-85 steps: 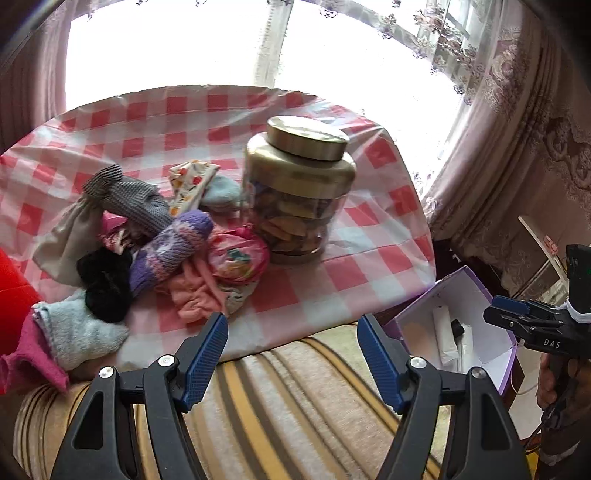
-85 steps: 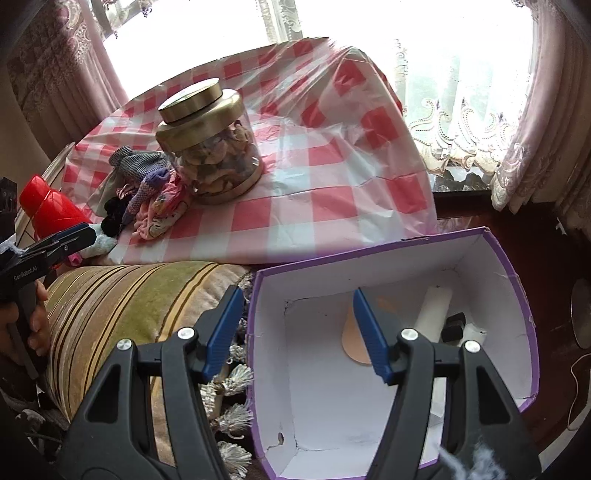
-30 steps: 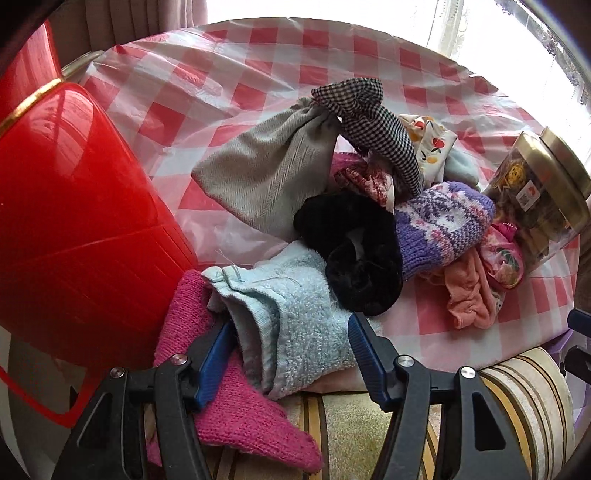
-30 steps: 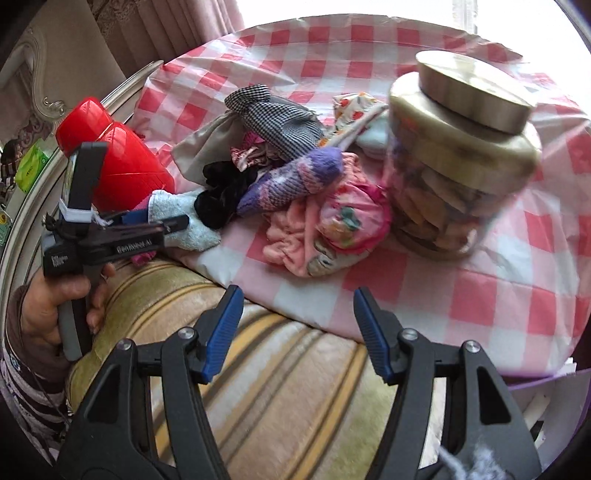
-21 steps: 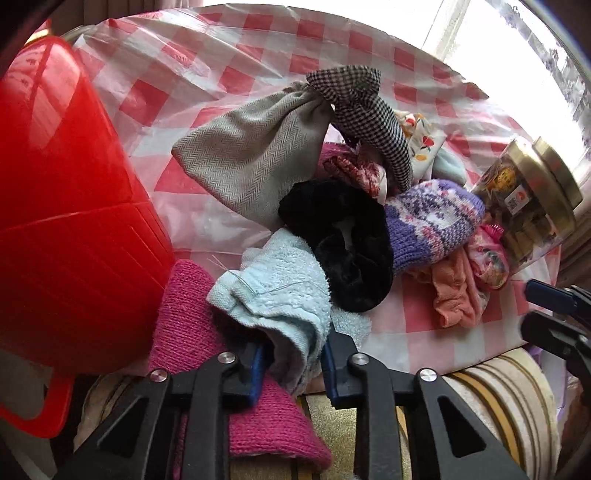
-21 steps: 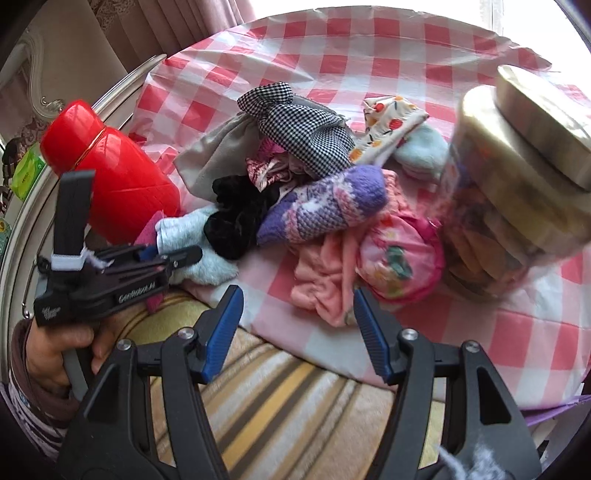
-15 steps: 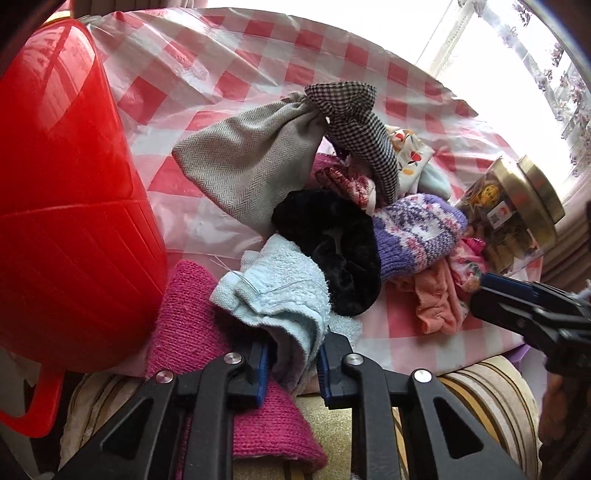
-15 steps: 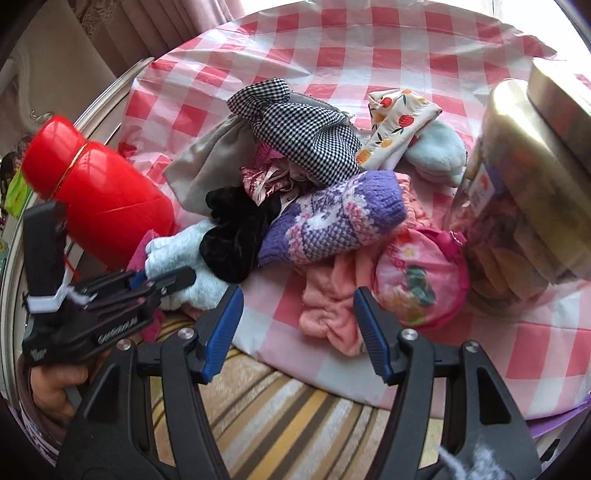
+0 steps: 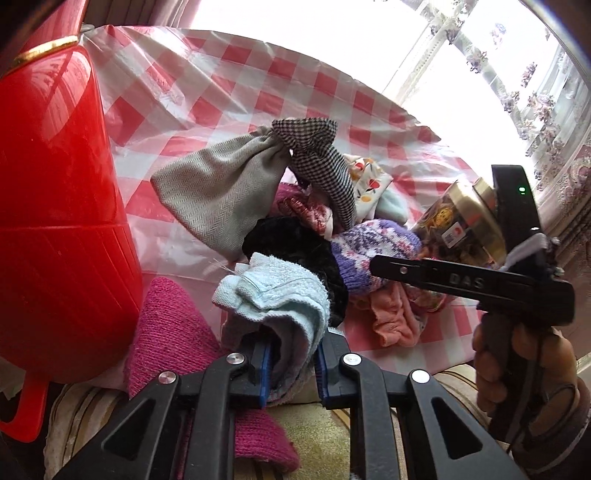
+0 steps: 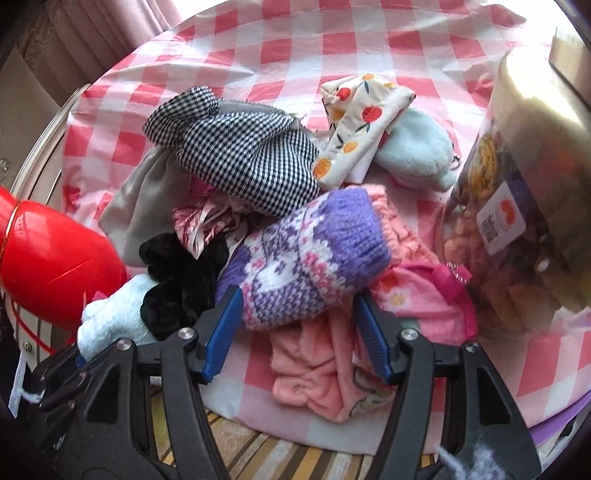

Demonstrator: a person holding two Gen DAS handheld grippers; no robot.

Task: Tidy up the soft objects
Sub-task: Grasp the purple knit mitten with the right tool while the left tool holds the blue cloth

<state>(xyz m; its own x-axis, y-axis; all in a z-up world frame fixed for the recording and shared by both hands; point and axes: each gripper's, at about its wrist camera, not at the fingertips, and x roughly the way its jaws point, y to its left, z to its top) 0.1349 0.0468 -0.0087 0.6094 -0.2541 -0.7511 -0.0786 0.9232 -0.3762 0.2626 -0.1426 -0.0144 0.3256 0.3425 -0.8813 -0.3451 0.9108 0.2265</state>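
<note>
One pale blue sock (image 9: 280, 291) was pinched between the fingers of the left gripper (image 9: 291, 363) at the worktop's (image 10: 280, 48) near edge. One purple knitted sock (image 10: 306, 258), lying diagonally, was straddled untouched by the right gripper's (image 10: 297, 334) spread fingers.

Bright daylight pours through a window (image 9: 424, 48) behind the table, washing out the view outside. A lace curtain with flower pattern (image 9: 532, 77) hangs at the right; heavier pinkish drapes (image 10: 110, 26) fall at the left. The table wears a glossy red-and-white checked plastic cloth (image 9: 229, 74), creased in long folds. A metal rail (image 10: 48, 125) curves along the table's left edge. In front lies a cushion striped in olive, brown and cream (image 10: 255, 454).
</note>
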